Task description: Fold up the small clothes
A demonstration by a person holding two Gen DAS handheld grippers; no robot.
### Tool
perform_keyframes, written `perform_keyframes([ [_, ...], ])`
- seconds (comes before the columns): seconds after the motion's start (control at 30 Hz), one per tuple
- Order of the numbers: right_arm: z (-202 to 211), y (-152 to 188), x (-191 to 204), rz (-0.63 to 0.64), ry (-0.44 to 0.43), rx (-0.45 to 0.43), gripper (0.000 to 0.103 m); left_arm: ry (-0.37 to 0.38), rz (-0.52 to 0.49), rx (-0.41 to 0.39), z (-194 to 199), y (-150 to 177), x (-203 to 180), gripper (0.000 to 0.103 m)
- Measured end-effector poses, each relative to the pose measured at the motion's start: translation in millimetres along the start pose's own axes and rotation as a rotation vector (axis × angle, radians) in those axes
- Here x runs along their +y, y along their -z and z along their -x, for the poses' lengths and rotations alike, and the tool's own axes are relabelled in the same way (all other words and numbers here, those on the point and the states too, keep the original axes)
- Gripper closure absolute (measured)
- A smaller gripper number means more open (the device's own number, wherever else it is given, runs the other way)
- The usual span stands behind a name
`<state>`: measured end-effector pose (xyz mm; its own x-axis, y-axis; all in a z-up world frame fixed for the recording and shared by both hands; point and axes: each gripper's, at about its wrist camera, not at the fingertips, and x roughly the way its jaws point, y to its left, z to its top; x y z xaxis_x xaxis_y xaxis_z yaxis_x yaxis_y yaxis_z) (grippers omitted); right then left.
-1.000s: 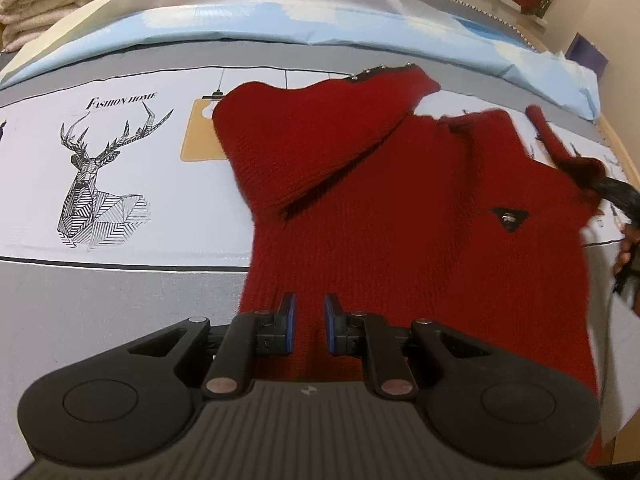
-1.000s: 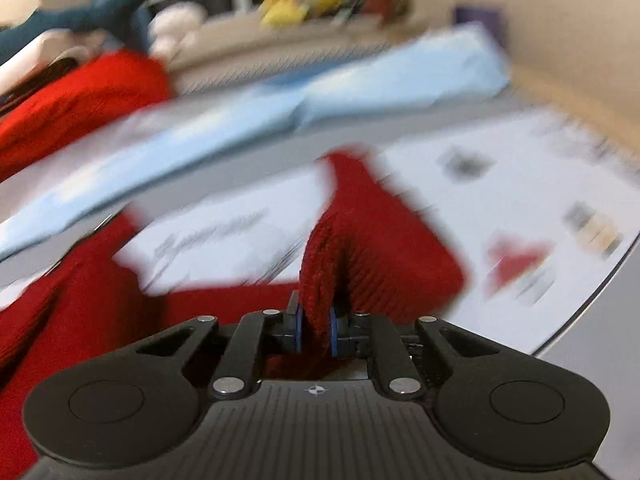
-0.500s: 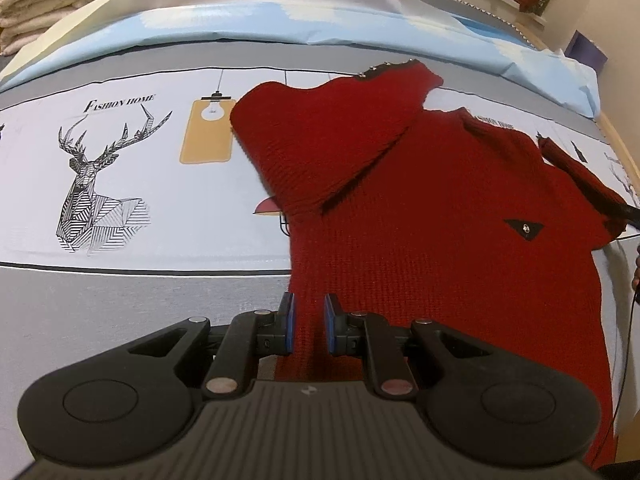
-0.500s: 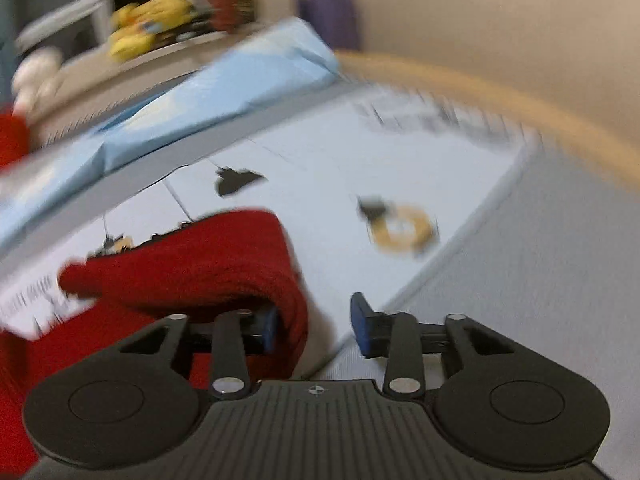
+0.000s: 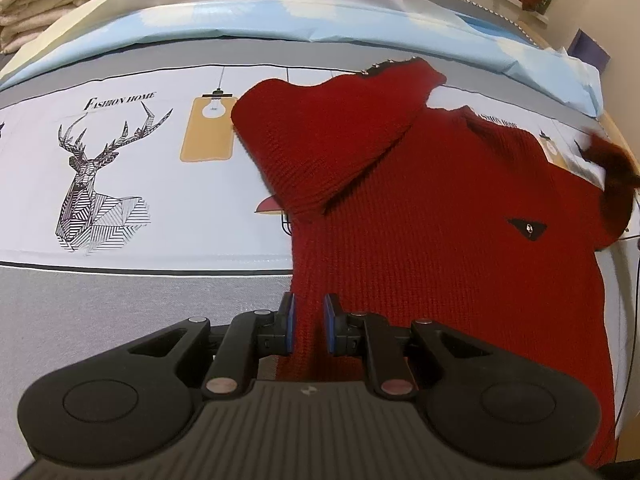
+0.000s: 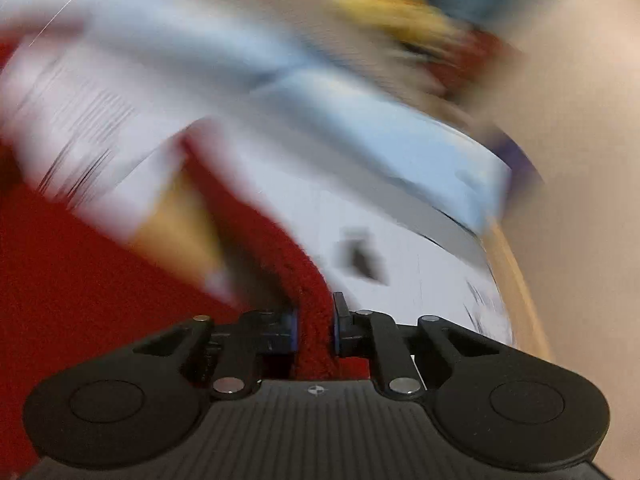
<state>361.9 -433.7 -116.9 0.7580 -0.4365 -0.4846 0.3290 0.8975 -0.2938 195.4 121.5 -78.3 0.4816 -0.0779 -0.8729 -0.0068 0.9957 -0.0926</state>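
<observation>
A red knitted sweater (image 5: 440, 248) lies spread on a printed bedsheet (image 5: 120, 160), toward the sheet's right edge, with its hem at the near grey border. The left wrist view is sharp and shows what the other cannot: one sleeve (image 5: 328, 136) folded inward across the chest, a small dark triangular badge (image 5: 527, 227) on the front, and the sheet's deer print (image 5: 96, 184) and yellow lamp print (image 5: 208, 128) to the left of the garment. In that view the left gripper (image 5: 308, 326) is clenched on the hem's left corner, red knit pinched between its blue pads. The right wrist view is heavily blurred, so the room behind it cannot be read, but it alone shows the right gripper (image 6: 316, 330), its jaws closing on a ridge of the red knit that runs up between them from the sweater (image 6: 80, 280). A light blue quilt (image 5: 320, 20) lies along the bed's far edge.
</observation>
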Motion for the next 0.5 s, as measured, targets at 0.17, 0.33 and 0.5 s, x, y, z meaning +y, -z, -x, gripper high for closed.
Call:
perform_keyframes([
  [0.17, -27.3, 68.1, -140.2, -0.774, 0.107, 0.199, 0.088, 0.009, 0.001, -0.006, 4.5, 0.8, 3.0, 0.087],
  [0.33, -19.2, 112.4, -161.1, -0.860, 0.099, 0.221, 0.087, 0.009, 0.022, -0.009, 7.3, 0.5, 8.3, 0.087],
  [0.5, 13.2, 98.3, -151.1, -0.796, 0.275, 0.331, 0.074, 0.020, 0.042, -0.031, 14.0, -1.5, 13.4, 0.087],
])
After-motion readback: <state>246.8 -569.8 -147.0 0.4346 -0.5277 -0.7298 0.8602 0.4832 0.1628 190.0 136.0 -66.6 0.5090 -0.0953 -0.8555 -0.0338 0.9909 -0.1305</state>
